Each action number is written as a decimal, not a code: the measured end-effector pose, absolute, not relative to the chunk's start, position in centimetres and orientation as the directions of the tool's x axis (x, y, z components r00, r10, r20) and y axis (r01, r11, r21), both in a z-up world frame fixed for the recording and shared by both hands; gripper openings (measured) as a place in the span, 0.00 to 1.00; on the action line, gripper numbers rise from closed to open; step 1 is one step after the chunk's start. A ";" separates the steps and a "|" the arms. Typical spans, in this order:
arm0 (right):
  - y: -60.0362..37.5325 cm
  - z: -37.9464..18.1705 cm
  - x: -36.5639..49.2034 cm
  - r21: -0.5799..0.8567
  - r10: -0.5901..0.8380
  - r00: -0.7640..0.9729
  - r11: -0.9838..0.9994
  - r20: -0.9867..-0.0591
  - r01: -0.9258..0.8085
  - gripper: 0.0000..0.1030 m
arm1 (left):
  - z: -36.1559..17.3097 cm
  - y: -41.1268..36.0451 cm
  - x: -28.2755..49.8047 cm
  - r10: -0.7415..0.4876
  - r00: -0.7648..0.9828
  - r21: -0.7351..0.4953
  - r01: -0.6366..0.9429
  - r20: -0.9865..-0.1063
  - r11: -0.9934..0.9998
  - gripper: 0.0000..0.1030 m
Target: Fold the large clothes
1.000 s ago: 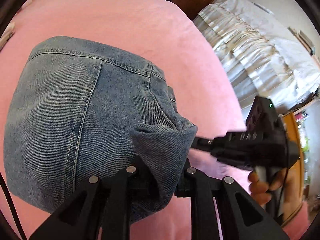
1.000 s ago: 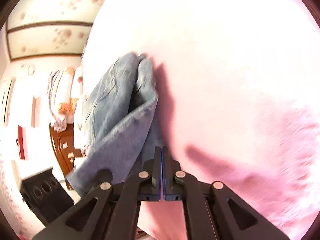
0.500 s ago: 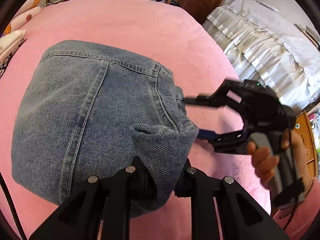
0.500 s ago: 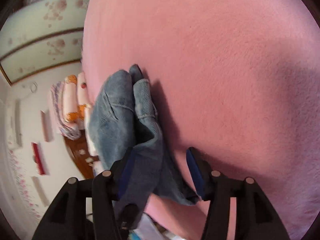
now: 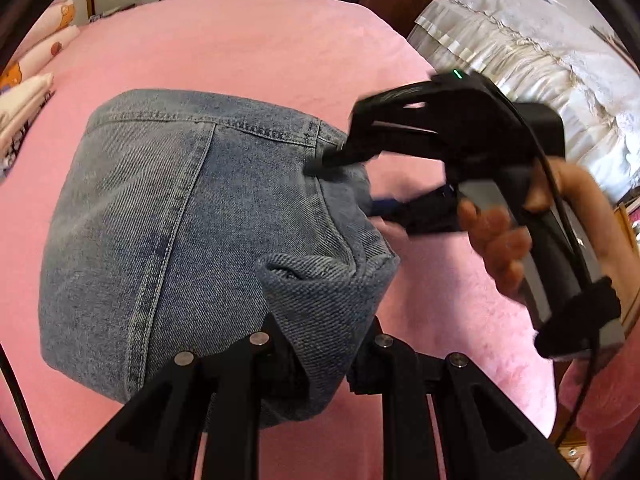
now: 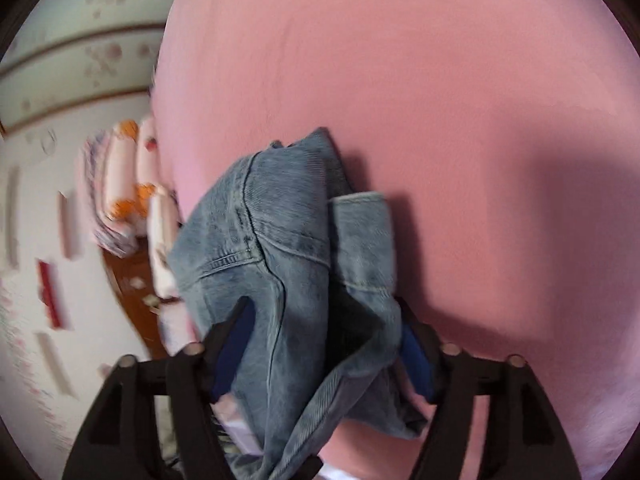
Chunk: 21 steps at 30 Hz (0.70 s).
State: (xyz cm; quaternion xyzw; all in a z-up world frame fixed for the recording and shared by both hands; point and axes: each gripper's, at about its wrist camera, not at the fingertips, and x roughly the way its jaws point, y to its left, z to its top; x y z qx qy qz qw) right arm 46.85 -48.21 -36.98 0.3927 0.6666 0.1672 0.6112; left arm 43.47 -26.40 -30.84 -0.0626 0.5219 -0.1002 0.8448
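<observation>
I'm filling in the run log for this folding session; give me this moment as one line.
left gripper: shut on jeans | right gripper: jaws closing around jeans edge | surface: pink bed | stage: fold unfinished

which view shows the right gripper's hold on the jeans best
The left wrist view: the right gripper shows side-on, jaws closing around the folded jeans edge. The right wrist view shows only blurred denim bunched between its blue pads.

Jeans (image 5: 180, 232) on bed (image 5: 240, 48)
</observation>
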 end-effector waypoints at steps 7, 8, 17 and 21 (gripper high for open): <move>-44.0 -31.2 48.9 0.715 0.713 0.107 0.698 -0.693 -0.024 0.14 | -29.3 -28.9 42.2 -0.126 0.553 -0.059 0.137 -0.823 0.989 0.14; -43.3 -30.2 49.1 0.715 0.719 0.115 0.694 -0.685 -0.083 0.14 | -29.5 -29.4 42.4 -0.112 0.560 -0.038 0.142 -0.821 0.989 0.14; -44.9 -32.8 52.5 0.655 0.659 0.088 0.752 -0.747 -0.071 0.10 | -35.0 -31.5 45.7 -0.172 0.453 -0.123 0.136 -0.875 0.983 0.17; -46.8 -35.2 50.7 0.609 0.611 0.059 0.791 -0.789 -0.047 0.11 | -36.1 -31.4 44.6 -0.223 0.404 -0.169 0.165 -0.887 0.972 0.31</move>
